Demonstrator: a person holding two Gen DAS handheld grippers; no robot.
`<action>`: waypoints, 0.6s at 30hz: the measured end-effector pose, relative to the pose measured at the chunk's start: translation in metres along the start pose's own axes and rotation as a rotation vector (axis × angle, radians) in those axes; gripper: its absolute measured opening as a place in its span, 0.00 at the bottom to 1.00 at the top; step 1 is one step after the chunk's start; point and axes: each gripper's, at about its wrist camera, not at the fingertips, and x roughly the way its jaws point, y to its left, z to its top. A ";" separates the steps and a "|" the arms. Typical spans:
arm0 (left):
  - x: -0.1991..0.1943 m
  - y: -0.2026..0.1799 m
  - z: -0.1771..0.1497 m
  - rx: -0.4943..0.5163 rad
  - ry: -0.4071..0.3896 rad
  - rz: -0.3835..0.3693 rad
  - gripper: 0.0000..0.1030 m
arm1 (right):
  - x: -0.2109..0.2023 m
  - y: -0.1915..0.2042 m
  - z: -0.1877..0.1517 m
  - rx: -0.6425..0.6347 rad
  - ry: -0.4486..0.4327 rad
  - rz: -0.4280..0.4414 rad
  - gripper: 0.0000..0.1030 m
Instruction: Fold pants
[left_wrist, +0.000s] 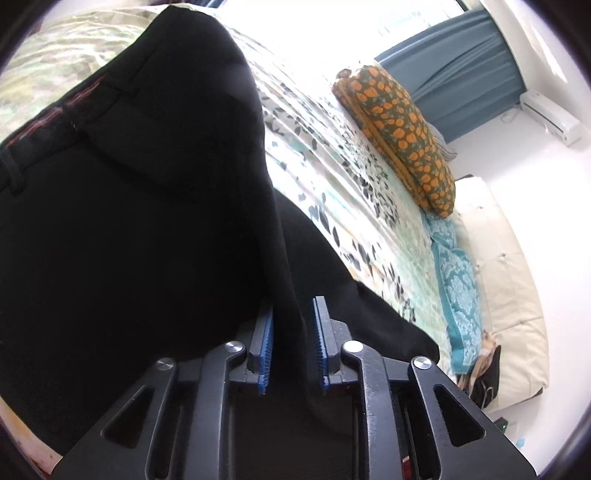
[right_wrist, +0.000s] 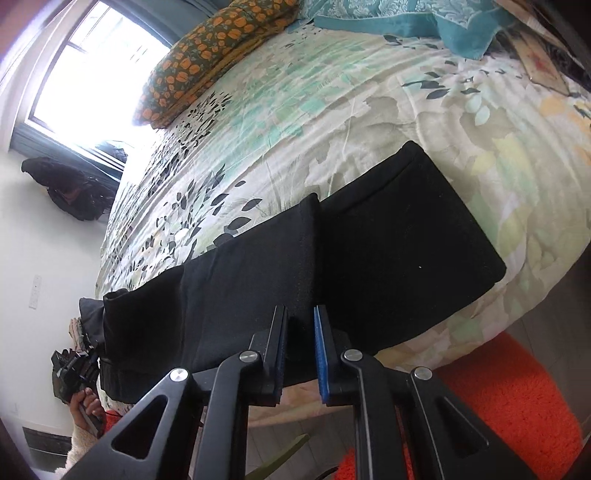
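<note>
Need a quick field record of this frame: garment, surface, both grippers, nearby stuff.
garment: black pants, leg end lying along the bed edge
surface: floral bedspread
left gripper: shut on pants fabric near the waistband
right gripper: shut on a fold of the leg
nearby: orange-patterned pillow, teal pillow, orange rug

Pants (right_wrist: 369, 251): plain black, with a reddish-striped waistband lining (left_wrist: 55, 118). Bedspread (right_wrist: 332, 110): cream ground printed with mint-green, grey and dark slate leaves. Far pillow (left_wrist: 402, 136): olive ground with orange blossoms. Second pillow (left_wrist: 458, 280): teal with pale damask figures. Curtain (left_wrist: 461, 70): solid blue. Rug (right_wrist: 517, 398): bright orange-red shag. Left gripper (left_wrist: 293, 349) and right gripper (right_wrist: 300, 356): black, with blue ribbed pads (right_wrist: 322, 362).
</note>
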 end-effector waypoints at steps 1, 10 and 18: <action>0.001 -0.001 0.009 0.001 -0.001 0.011 0.29 | -0.003 -0.001 -0.001 0.000 -0.005 -0.002 0.14; 0.038 -0.007 0.069 -0.080 0.075 0.071 0.03 | -0.016 -0.020 0.008 0.049 -0.029 -0.008 0.13; -0.035 -0.050 0.047 -0.010 -0.073 -0.043 0.03 | -0.045 0.021 0.088 -0.155 -0.138 -0.074 0.11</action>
